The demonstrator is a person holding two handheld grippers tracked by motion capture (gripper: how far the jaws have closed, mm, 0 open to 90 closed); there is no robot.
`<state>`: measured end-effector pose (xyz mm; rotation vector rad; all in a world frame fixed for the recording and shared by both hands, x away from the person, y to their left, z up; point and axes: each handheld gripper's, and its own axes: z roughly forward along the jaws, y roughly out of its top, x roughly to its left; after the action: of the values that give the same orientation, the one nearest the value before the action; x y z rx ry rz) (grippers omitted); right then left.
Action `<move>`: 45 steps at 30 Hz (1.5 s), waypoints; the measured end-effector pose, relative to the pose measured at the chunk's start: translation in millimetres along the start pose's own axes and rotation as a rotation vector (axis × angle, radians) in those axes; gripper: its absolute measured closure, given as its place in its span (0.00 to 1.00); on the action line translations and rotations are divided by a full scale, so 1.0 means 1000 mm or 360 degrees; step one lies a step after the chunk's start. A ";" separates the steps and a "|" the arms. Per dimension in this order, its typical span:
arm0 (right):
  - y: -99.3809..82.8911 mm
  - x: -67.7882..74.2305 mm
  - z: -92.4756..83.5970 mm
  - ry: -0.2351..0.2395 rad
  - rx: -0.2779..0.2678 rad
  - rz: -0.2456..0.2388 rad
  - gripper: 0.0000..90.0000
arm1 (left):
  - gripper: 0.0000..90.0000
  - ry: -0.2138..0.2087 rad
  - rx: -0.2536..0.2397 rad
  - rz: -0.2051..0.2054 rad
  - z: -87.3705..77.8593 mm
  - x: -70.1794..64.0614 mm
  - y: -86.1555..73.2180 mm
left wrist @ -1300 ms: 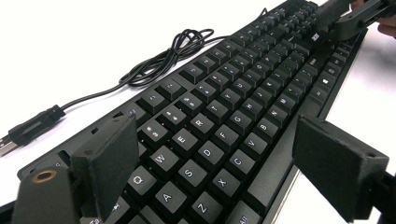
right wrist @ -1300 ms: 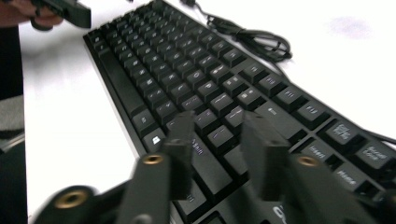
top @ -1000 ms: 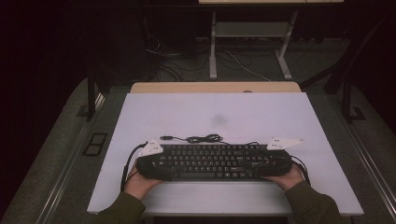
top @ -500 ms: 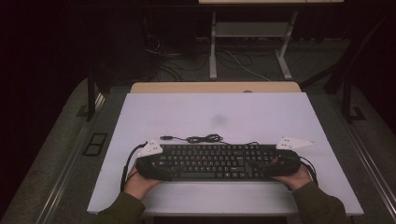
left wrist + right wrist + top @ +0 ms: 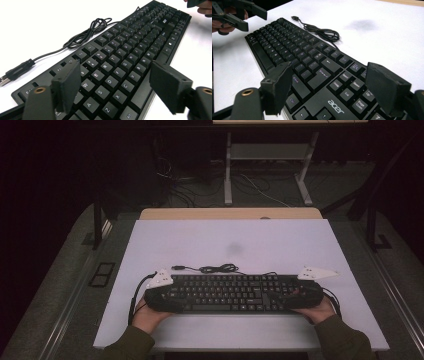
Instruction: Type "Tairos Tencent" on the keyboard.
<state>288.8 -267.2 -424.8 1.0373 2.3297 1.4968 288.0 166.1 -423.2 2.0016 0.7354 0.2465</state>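
Your left gripper (image 5: 112,87) has just been closing its jaws, both astride the black Acer keyboard (image 5: 232,293); your right gripper (image 5: 334,92) gapes likewise. Keyboard lies near the counter's (image 5: 260,240) front edge.

A black full-size keyboard (image 5: 235,293) lies flat on the white table top, in the lower middle of the high view, its long side running left to right across the frame. Its keys carry white legends (an "acer" mark sits on the case near the arrow keys in the right gripper view). A thin black cable (image 5: 216,268) leaves its far edge and lies in a loose bundle just above it, seemingly coiled, ending in a USB plug (image 5: 178,267) toward the left.
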 end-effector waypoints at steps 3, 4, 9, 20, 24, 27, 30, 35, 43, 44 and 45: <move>0.000 0.000 0.000 0.0000 0.0000 0.0003 0.24 | 0.35 0.0002 0.0004 0.0003 0.000 0.001 -0.001; 0.000 0.000 0.000 -0.0001 0.0002 0.0003 0.24 | 0.37 0.0002 0.0006 0.0003 0.000 0.001 -0.001; 0.000 -0.001 0.000 -0.0007 0.0002 0.0008 0.24 | 0.44 0.0014 0.0012 0.0009 -0.002 0.003 -0.002; -0.001 -0.001 0.000 -0.0004 0.0005 0.0014 0.25 | 0.66 0.0073 0.0051 0.0015 -0.005 0.007 -0.004; -0.001 -0.001 0.000 -0.0010 0.0010 0.0014 0.25 | 0.74 0.0100 0.0089 0.0002 -0.005 0.009 -0.005; -0.002 -0.001 0.001 -0.0008 0.0009 0.0015 0.25 | 0.79 0.0108 0.0107 -0.0007 -0.005 0.010 -0.005; -0.002 -0.002 0.001 -0.0008 0.0011 0.0015 0.25 | 0.85 0.0107 0.0126 -0.0008 -0.006 0.011 -0.006; -0.002 -0.002 0.001 -0.0009 0.0011 0.0015 0.25 | 0.94 0.0099 0.0156 -0.0002 -0.005 0.013 -0.006; -0.002 -0.002 0.001 -0.0009 0.0009 0.0019 0.25 | 0.99 0.0102 0.0175 -0.0015 -0.004 0.015 -0.008; -0.002 -0.002 0.001 -0.0008 0.0010 0.0018 0.25 | 0.99 0.0102 0.0180 -0.0015 -0.004 0.016 -0.008; -0.002 -0.002 0.001 -0.0009 0.0011 0.0017 0.25 | 0.98 0.0103 0.0179 -0.0020 -0.003 0.016 -0.008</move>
<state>289.5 -268.3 -427.2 1.0561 2.3307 1.4892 295.8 180.7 -430.0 2.1028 0.8181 0.2687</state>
